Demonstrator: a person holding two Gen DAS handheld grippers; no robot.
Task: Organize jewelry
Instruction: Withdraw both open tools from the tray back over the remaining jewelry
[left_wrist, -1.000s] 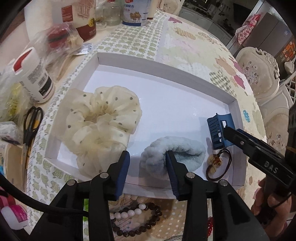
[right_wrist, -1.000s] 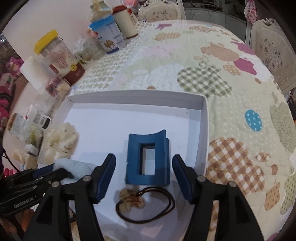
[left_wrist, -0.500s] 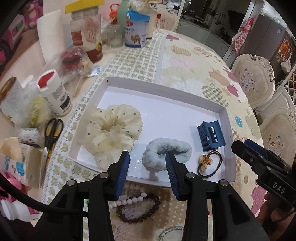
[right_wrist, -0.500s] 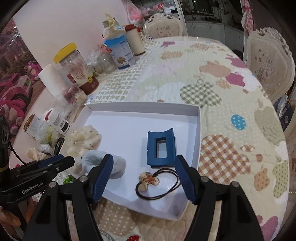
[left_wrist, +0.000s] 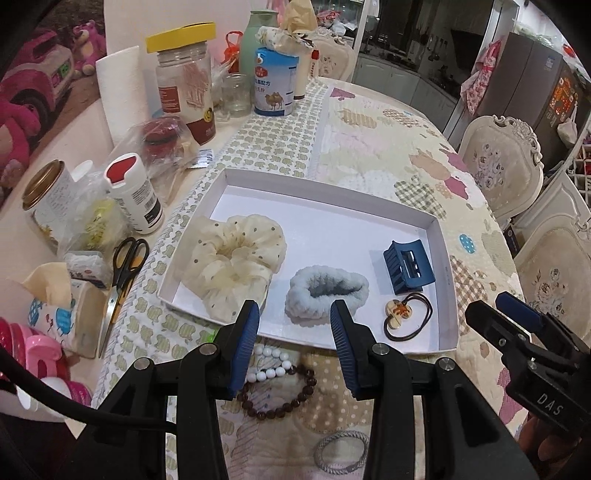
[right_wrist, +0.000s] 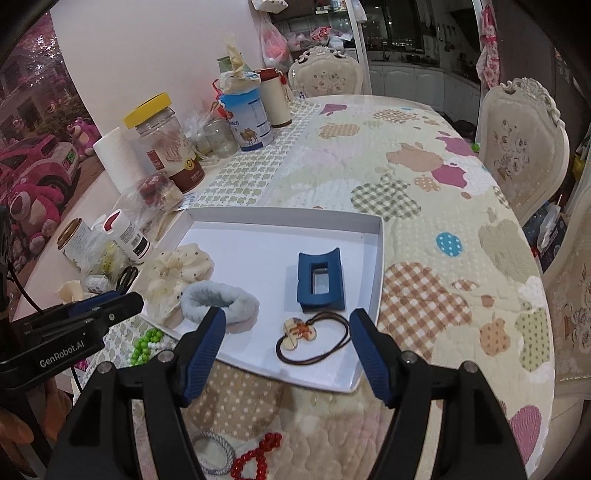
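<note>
A white tray (left_wrist: 332, 181) (right_wrist: 258, 213) holds a cream dotted scrunchie (left_wrist: 232, 262) (right_wrist: 177, 273), a pale blue fluffy scrunchie (left_wrist: 327, 291) (right_wrist: 221, 301), a blue claw clip (left_wrist: 406, 267) (right_wrist: 320, 282) and a brown hair tie with a charm (left_wrist: 406, 317) (right_wrist: 314, 336). My left gripper (left_wrist: 293, 328) (right_wrist: 110, 306) is open and empty above the tray's near edge. My right gripper (right_wrist: 288, 332) (left_wrist: 495, 306) is open and empty near the hair tie. On the cloth in front lie a white bead bracelet (left_wrist: 271, 363), a dark bead bracelet (left_wrist: 277, 393), a silver ring band (left_wrist: 341, 452) (right_wrist: 218, 452), red beads (right_wrist: 258, 458) and green beads (right_wrist: 146, 345).
Jars, bottles, a paper roll (left_wrist: 123, 88) and a milk-powder tin (left_wrist: 275, 83) crowd the table's left side. Scissors (left_wrist: 123, 266) and a tissue pack (left_wrist: 62, 310) lie left of the tray. Chairs (right_wrist: 524, 147) stand at the right.
Both grippers have pulled back and up from the tray, so more of the table shows. The items in the tray have not moved.
</note>
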